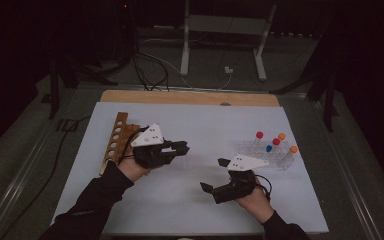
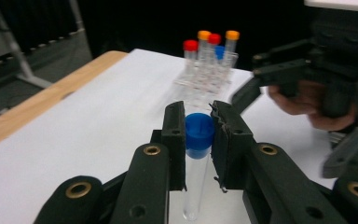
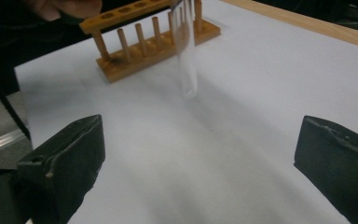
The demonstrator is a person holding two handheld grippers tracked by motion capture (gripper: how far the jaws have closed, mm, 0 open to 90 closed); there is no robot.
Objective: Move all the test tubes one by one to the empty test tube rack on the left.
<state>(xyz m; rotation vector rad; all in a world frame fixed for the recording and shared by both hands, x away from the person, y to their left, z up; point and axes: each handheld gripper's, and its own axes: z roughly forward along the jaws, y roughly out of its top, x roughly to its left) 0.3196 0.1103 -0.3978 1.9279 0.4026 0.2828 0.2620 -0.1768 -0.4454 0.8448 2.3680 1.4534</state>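
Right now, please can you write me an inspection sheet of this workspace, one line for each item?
Surface: white sheet on a wooden table, its far edge bare wood.
Job's things: blue-capped tube held upright; wooden rack at the left; clear rack at the right with red-, orange- and blue-capped tubes.
Clutter: nothing seen.
Grippers: left claw shut on the tube at its cap; right claw open, nothing between its jaws.
Cables: one trails from the right claw; more lie on the floor beyond the table.
Surroundings: dark room, white stand behind the table.
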